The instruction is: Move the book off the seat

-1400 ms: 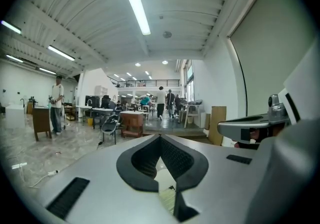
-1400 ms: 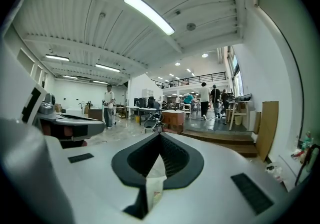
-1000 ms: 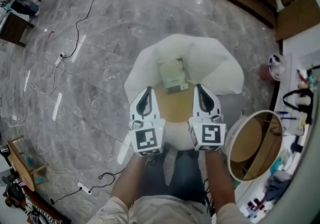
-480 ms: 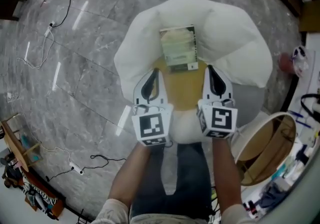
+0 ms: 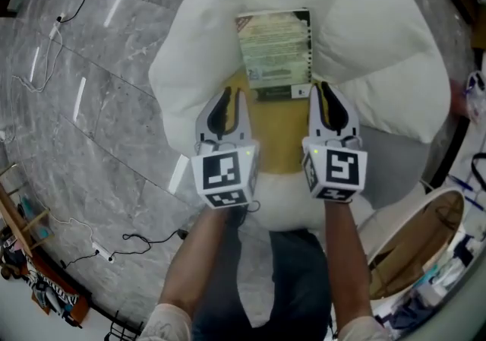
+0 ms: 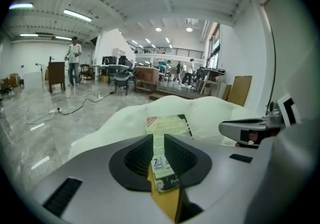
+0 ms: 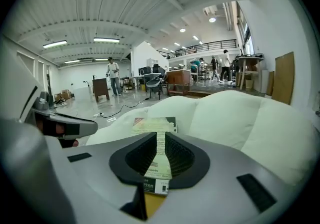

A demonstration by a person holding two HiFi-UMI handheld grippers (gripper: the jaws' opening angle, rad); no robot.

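The person (image 5: 335, 256) wears dark blue trousers (image 5: 292, 286) and a pale short-sleeved top (image 5: 165, 322), only its sleeve ends showing.

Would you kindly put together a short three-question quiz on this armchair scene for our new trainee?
1. True or false: the book lies on the floor beside the armchair.
2. What colour is the seat under the book? A) yellow B) red C) blue
3. Short answer: which grips the book, the left gripper or the right gripper?

Key:
1. False. It lies on the seat, up against the white back cushion.
2. A.
3. Neither. Both grippers' jaws are opening with nothing clamped between them. The book lies just ahead of them.
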